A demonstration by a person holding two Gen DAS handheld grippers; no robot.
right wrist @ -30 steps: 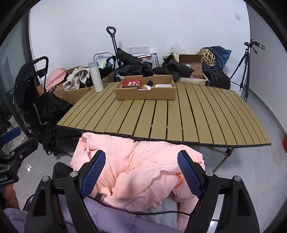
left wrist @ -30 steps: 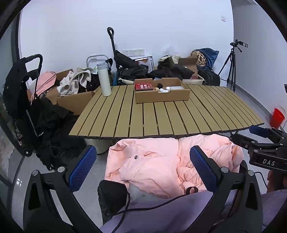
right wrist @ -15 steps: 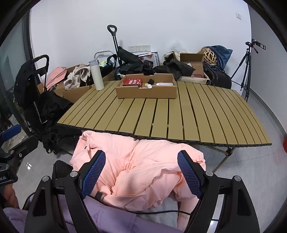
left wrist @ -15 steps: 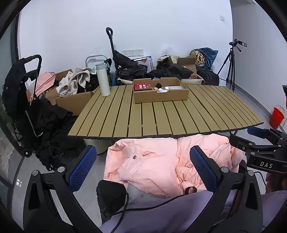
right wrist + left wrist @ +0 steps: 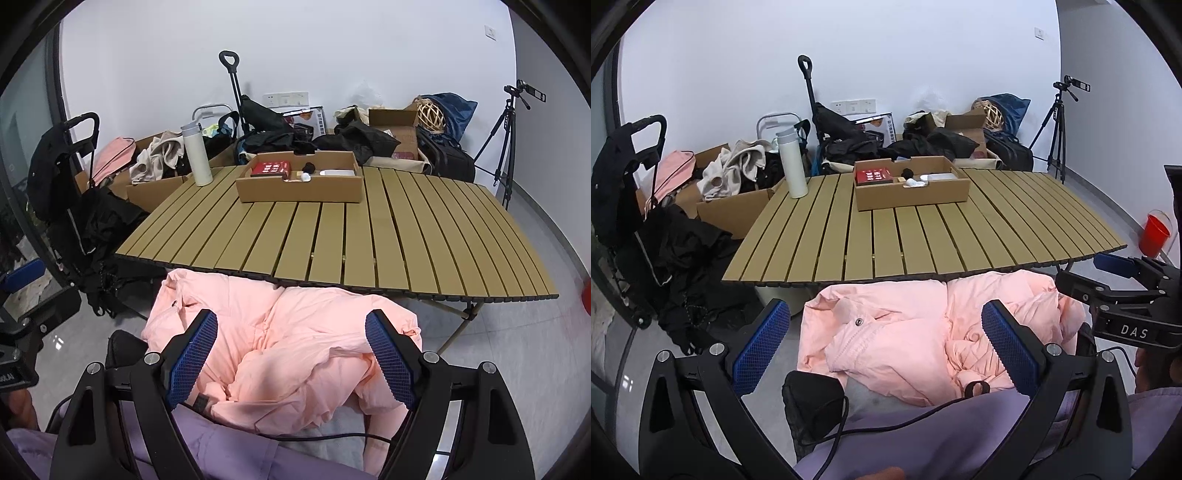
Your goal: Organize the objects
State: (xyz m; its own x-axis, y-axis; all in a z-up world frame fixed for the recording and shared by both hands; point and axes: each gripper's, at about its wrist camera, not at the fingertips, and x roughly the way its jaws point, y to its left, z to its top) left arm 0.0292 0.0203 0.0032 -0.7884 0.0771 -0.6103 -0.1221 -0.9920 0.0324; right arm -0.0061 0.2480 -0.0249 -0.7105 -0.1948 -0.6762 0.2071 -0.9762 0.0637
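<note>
A shallow cardboard box [image 5: 912, 192] stands at the far middle of the slatted table [image 5: 923, 236]; it also shows in the right wrist view [image 5: 301, 186]. It holds a red book [image 5: 873, 175], a black object, a small white object and a flat white item. A white bottle [image 5: 792, 164] stands at the table's far left corner. My left gripper [image 5: 884, 343] is open and empty, held short of the table over a pink jacket [image 5: 916, 332]. My right gripper [image 5: 291, 354] is open and empty over the same jacket [image 5: 280, 347].
Cardboard boxes with clothes [image 5: 735, 177], black bags and a cart handle [image 5: 809, 81] crowd the far wall. A black stroller [image 5: 624, 192] stands left. A tripod [image 5: 1058, 129] and a red bucket [image 5: 1154, 234] stand right. The pink jacket lies on a lap before the table's near edge.
Both grippers have drifted very slightly; the table appears a touch farther. Nothing was taken hold of or let go.
</note>
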